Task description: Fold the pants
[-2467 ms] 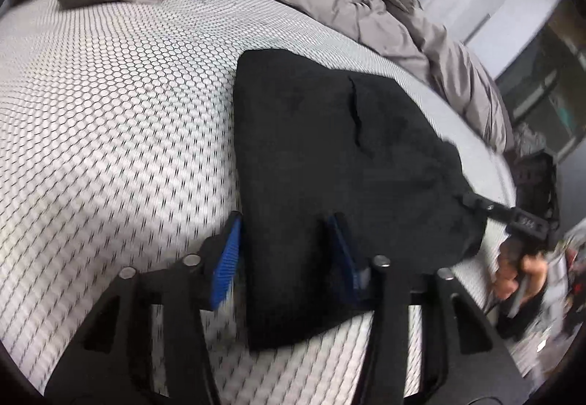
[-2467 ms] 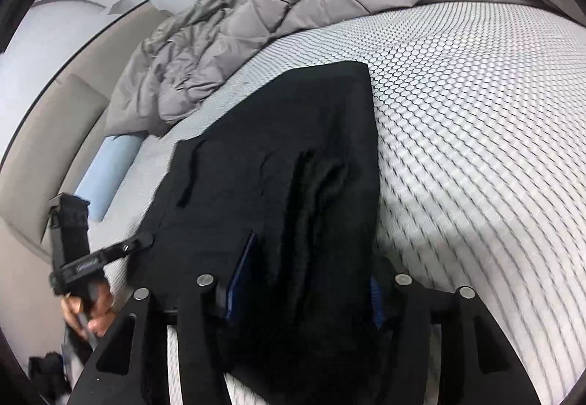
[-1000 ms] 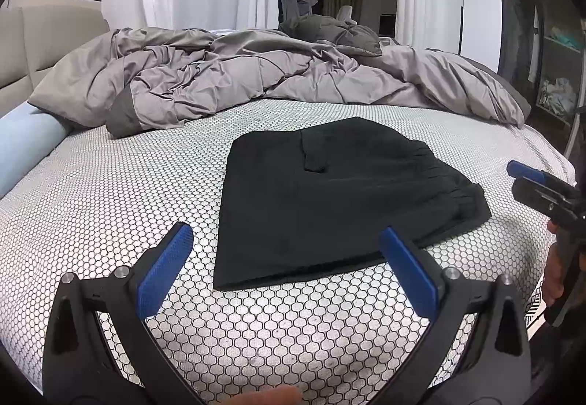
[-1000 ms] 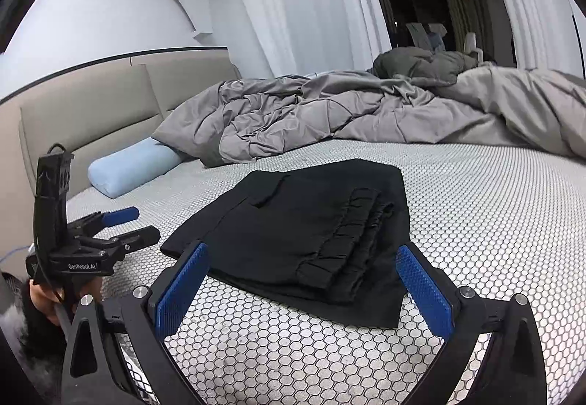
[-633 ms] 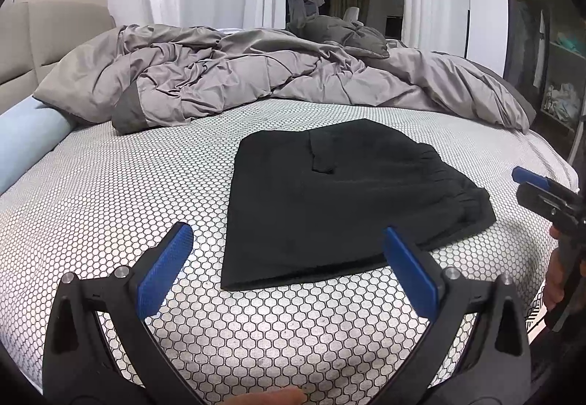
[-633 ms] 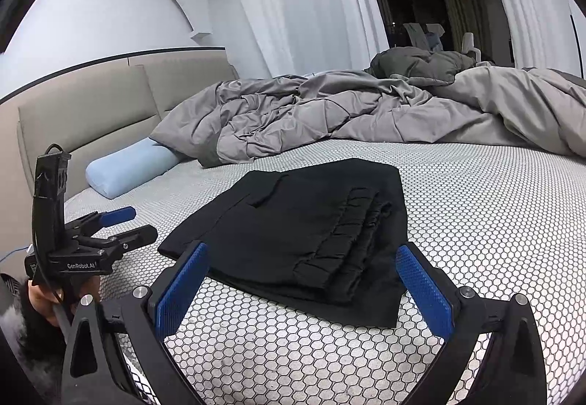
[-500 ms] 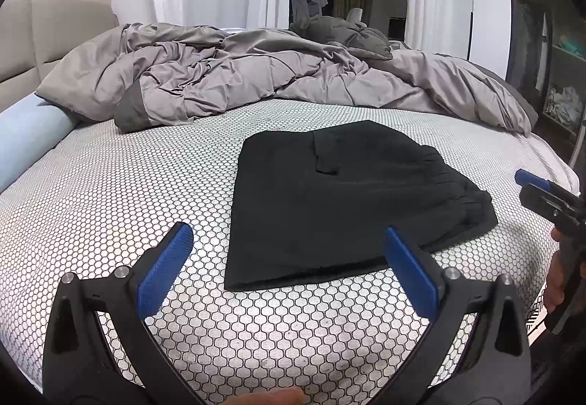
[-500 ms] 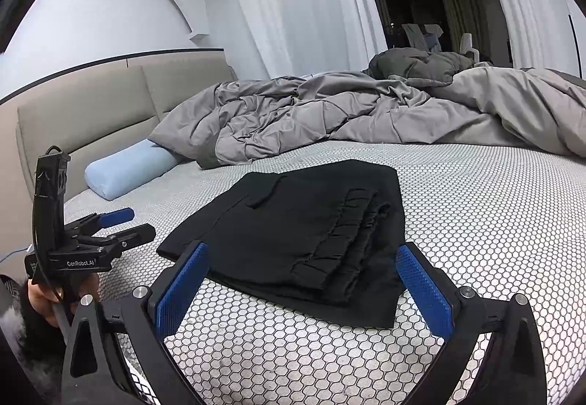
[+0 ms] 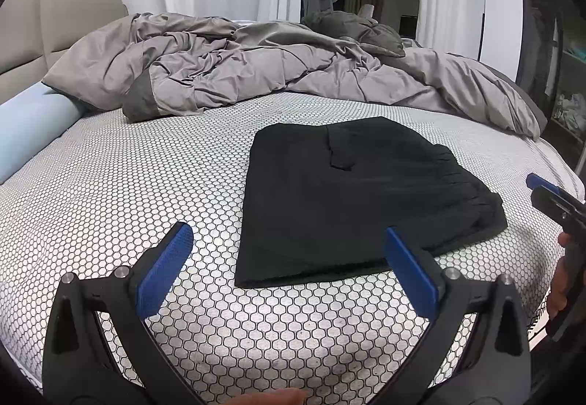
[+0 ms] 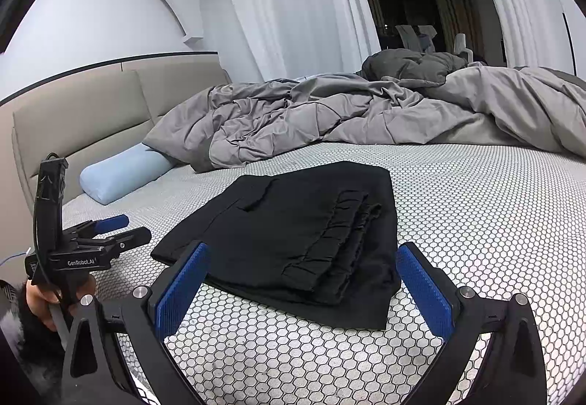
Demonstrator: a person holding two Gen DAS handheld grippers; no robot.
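Note:
The black pants [image 9: 351, 199] lie folded into a flat rectangle on the honeycomb-patterned mattress [image 9: 121, 192], the gathered waistband at the right end. In the right wrist view the pants [image 10: 293, 232] show stacked waistband layers on top. My left gripper [image 9: 289, 254] hangs open, short of the pants' near edge, with nothing between its blue pads. My right gripper [image 10: 302, 276] is open too, just in front of the waistband end and apart from the cloth. Each gripper shows at the edge of the other's view: the right gripper [image 9: 549, 192], the left gripper [image 10: 121, 227].
A crumpled grey duvet [image 9: 256, 64] fills the far half of the bed. A light blue bolster [image 10: 121, 177] lies by the beige headboard [image 10: 110, 111]. White curtains [image 10: 293, 2] hang behind. The mattress edge runs close below both grippers.
Since 2.5 s ago both grippers let go of the pants, opened wide and pulled back and up off the bed. Over the last second they barely moved.

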